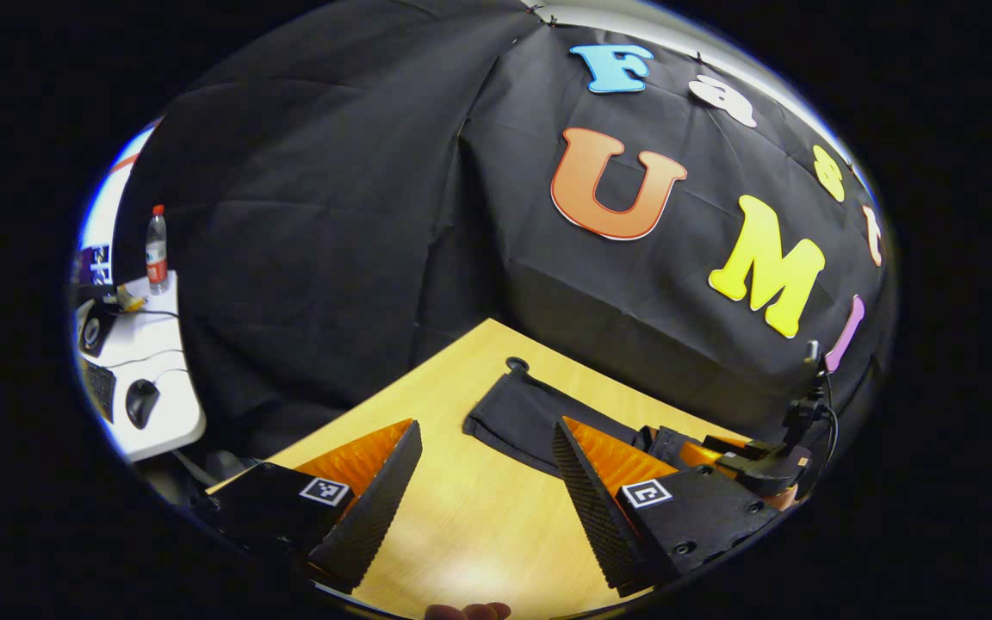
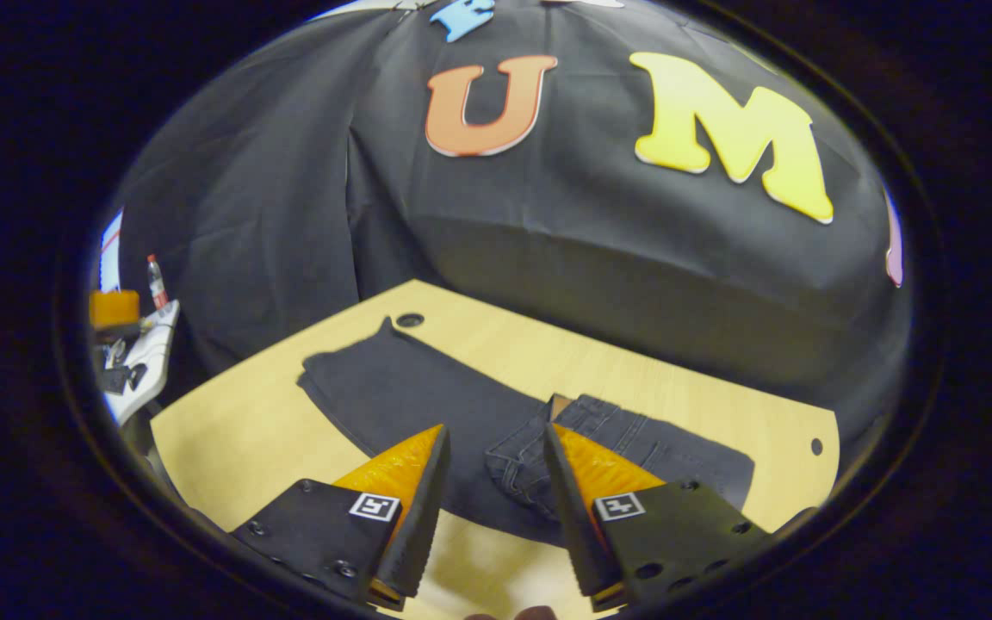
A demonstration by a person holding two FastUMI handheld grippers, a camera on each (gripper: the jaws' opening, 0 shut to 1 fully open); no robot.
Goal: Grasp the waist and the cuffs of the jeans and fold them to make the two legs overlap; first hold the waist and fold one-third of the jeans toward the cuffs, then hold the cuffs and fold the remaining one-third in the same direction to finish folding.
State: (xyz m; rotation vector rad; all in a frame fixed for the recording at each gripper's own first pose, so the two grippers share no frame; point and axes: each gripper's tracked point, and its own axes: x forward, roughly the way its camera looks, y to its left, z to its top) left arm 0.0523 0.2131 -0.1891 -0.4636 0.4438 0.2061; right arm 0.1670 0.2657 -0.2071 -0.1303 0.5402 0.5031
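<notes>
Dark jeans [image 2: 427, 405] lie flat along the wooden table [image 2: 238, 430], legs overlapped. The waist [image 2: 608, 430], with pocket seams and a brown patch, is at the near right end, and the cuffs [image 2: 332, 366] are at the far left. My right gripper [image 2: 496, 428] hovers open just above the waist edge with nothing between its fingers. In the left gripper view the cuff end of the jeans [image 1: 517, 418] lies ahead on the table [image 1: 461, 517]. My left gripper [image 1: 486, 424] is open over bare wood beside it. The right gripper [image 1: 763, 465] shows at the far right.
A round cable hole [image 2: 410, 319] is in the table near the cuffs, and a small hole [image 2: 816, 446] sits at the right end. To the left stands a white side table [image 1: 160, 405] with a bottle [image 1: 156, 245], a mouse [image 1: 141, 400] and cables. Black cloth walls close the back.
</notes>
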